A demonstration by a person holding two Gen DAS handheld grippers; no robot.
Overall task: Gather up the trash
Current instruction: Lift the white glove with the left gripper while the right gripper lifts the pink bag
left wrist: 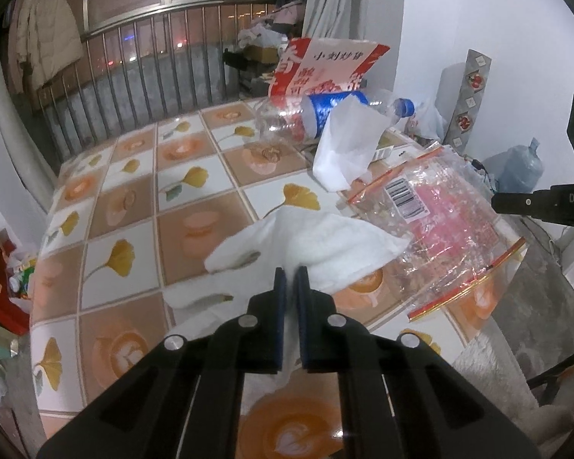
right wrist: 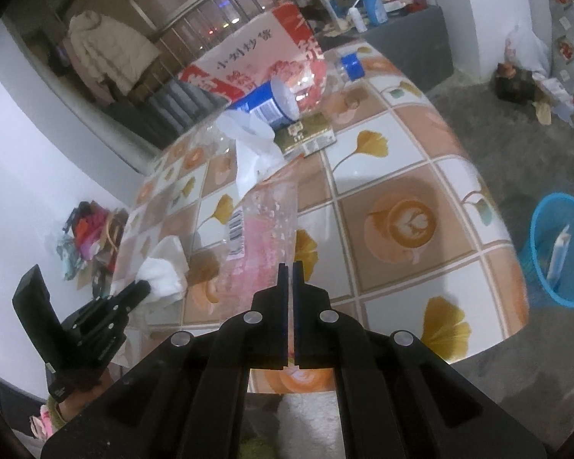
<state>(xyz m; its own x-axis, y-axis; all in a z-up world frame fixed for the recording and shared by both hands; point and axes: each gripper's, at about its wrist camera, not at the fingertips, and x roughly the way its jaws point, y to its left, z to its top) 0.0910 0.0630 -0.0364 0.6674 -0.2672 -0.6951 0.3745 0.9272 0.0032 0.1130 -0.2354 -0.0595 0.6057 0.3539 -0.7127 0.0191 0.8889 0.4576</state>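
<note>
My left gripper [left wrist: 291, 273] is shut on a white tissue [left wrist: 325, 244] near the table's front edge; it also shows in the right wrist view [right wrist: 164, 267]. My right gripper [right wrist: 290, 267] is shut on the edge of a clear plastic bag with pink print [right wrist: 256, 225], lifting it; the bag also shows in the left wrist view [left wrist: 440, 222]. Further back lie a second white tissue [left wrist: 344, 145], a crushed clear bottle with a blue label [left wrist: 325, 114], a red and white paper bag [left wrist: 325, 65] and a small gold box [right wrist: 306, 135].
The table [left wrist: 134, 199] has a tiled flower and coffee pattern cloth. A blue mesh waste basket [right wrist: 562, 248] stands on the floor to the right of the table, with a white item in it. A railing and hung coats are behind.
</note>
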